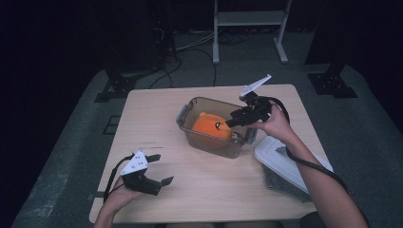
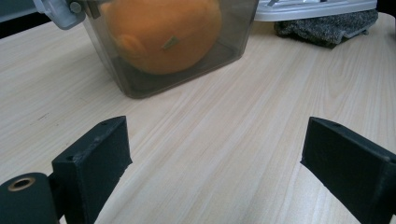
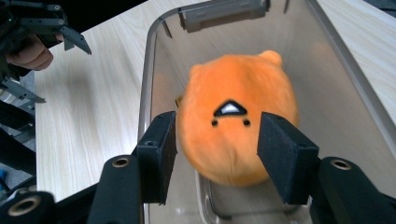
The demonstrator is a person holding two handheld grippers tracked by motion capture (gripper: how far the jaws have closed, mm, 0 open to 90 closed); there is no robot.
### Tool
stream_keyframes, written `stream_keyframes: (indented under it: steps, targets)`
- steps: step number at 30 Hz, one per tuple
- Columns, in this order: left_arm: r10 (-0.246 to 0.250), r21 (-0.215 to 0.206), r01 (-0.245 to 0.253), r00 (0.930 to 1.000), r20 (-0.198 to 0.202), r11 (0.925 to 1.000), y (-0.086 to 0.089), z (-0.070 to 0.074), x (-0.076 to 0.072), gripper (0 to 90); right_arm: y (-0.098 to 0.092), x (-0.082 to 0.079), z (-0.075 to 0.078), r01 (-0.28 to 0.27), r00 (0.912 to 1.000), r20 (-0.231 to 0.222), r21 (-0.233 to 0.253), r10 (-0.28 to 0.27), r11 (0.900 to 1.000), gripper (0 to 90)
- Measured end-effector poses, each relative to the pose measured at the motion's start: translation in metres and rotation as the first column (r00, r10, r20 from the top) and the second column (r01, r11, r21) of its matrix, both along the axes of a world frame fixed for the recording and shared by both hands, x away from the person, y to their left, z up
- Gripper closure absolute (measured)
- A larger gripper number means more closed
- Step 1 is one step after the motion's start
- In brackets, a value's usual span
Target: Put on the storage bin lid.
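Orange plush (image 1: 212,126) lies in the clear bin (image 1: 187,128) mid-surface in the high view, the right gripper (image 1: 234,121) above the bin's right end, the left gripper (image 1: 159,168) wide and empty near the front-left edge. Left gripper view: wide jaws over bare surface (image 2: 224,140), bin (image 2: 140,79) ahead. Right gripper view: jaws part-open, flanking the plush (image 3: 233,126), no clear grip.
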State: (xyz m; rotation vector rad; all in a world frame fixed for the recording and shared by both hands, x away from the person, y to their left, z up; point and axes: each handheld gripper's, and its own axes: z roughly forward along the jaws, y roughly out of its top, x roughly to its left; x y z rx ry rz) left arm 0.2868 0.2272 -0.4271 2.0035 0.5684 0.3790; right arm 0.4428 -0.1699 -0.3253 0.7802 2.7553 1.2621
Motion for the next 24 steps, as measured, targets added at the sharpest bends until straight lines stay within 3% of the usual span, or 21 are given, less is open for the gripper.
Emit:
stream_keyframes:
  steps: [14,24]
  targets:
    - [0.000,0.005,0.000,1.0000,-0.002,1.0000,-0.001,-0.001,0.001,7.1,-0.054,-0.026,-0.002,0.065,0.9977,0.013,0.041,-0.066,0.997,42.7]
    - [0.004,0.004,-0.004,1.0000,-0.006,1.0000,-0.001,-0.002,0.000,7.1,-0.089,-0.041,-0.015,0.116,0.9931,0.003,0.066,-0.117,0.991,41.3]
